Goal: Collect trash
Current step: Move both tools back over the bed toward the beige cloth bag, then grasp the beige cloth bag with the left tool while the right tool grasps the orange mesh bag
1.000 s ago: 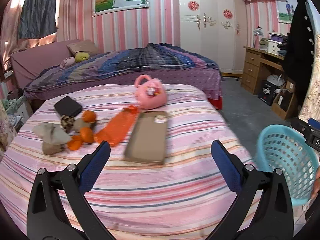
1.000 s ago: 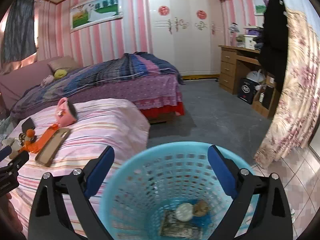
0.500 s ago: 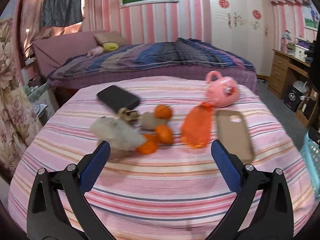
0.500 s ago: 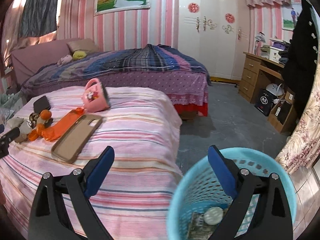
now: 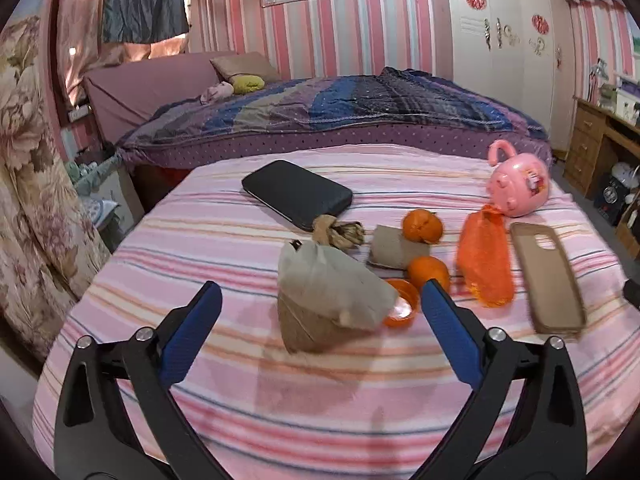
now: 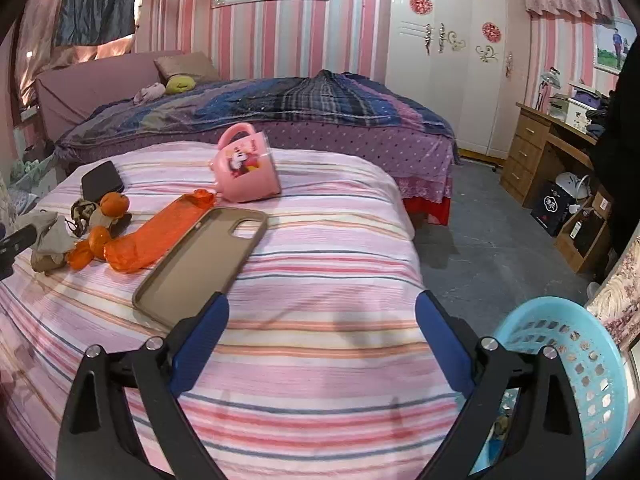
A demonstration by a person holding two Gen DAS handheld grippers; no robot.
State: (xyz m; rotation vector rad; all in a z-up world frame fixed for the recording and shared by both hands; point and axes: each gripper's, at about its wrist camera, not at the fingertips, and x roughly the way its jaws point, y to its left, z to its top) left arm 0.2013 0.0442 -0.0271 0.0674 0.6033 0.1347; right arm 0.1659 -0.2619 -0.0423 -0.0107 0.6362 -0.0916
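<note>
Left wrist view: the left gripper (image 5: pixel 318 304) hangs over the striped bed (image 5: pixel 280 400), its jaws wide but closing, with the crumpled paper bag (image 5: pixel 328 300) in the gap between them and no pad pressing it. The bag lies with its long axis running from the near gripper away toward the black phone (image 5: pixel 296 194). Just right of the bag sits an orange cap (image 5: pixel 402 306), and beyond that two whole tangerines (image 5: pixel 428 272). Behind the bag are a knotted wrapper (image 5: pixel 338 232) and a flat cardboard scrap (image 5: pixel 394 246). Farther right of the bag lie one orange plastic bag (image 5: pixel 484 256), long axis pointing away at the pink mug (image 5: pixel 518 184) (tipped on its side), and one tan phone case (image 5: pixel 550 276).

Right wrist view: the right gripper (image 6: pixel 320 336) is spread wide and empty above the bed; the blue basket (image 6: pixel 596 364) stands on the floor at its right, contents mostly hidden.
</note>
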